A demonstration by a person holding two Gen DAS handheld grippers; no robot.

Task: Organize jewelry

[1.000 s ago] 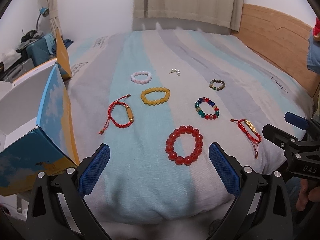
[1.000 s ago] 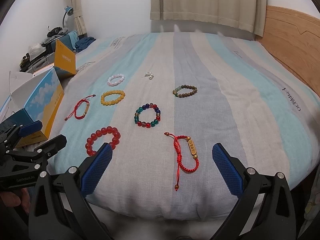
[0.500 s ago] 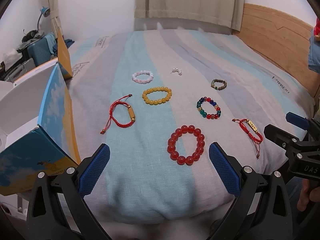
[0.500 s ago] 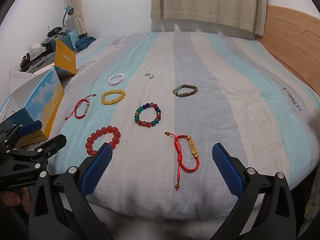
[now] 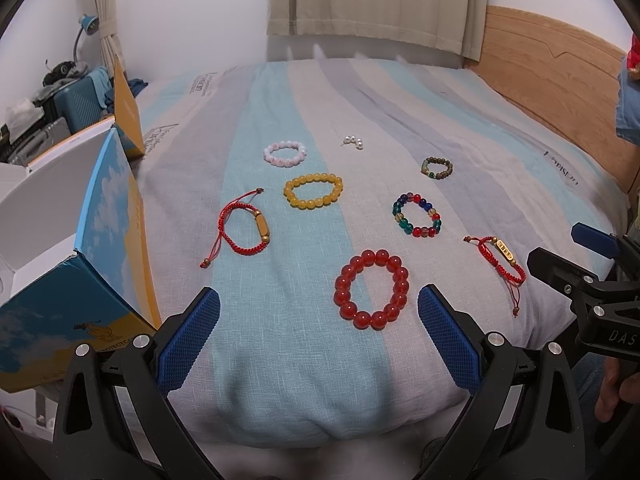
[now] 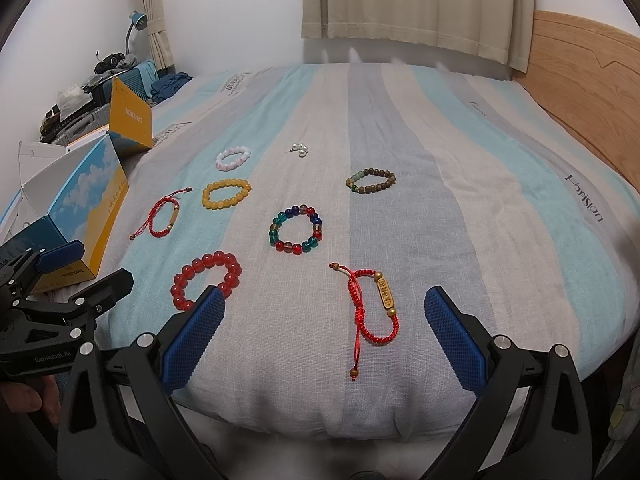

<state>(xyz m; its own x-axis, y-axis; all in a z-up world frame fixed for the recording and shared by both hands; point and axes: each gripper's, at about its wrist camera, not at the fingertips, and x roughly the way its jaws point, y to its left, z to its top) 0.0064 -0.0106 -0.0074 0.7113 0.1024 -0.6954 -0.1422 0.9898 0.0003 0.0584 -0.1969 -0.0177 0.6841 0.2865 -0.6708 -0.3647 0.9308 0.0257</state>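
Several bracelets lie on the striped bed (image 5: 280, 360): a big red bead bracelet (image 5: 372, 289) (image 6: 206, 285), a yellow one (image 5: 313, 190), a pink one (image 5: 285, 153), a multicolour one (image 5: 417, 214) (image 6: 296, 229), a brown one (image 5: 437, 168), small pearls (image 5: 354, 142), and two red cord bracelets (image 5: 244, 227) (image 6: 374, 306). My left gripper (image 5: 318, 340) is open, just short of the big red bracelet. My right gripper (image 6: 324, 338) is open, just short of the near red cord bracelet.
An open blue and yellow cardboard box (image 5: 68, 248) stands at the bed's left edge. Suitcases and clutter (image 5: 60, 92) sit beyond it. A wooden headboard (image 5: 560, 52) runs along the right side. A curtain (image 5: 380, 0) hangs at the back.
Both grippers have edged slightly forward towards the bed. Nothing on the bed has moved.
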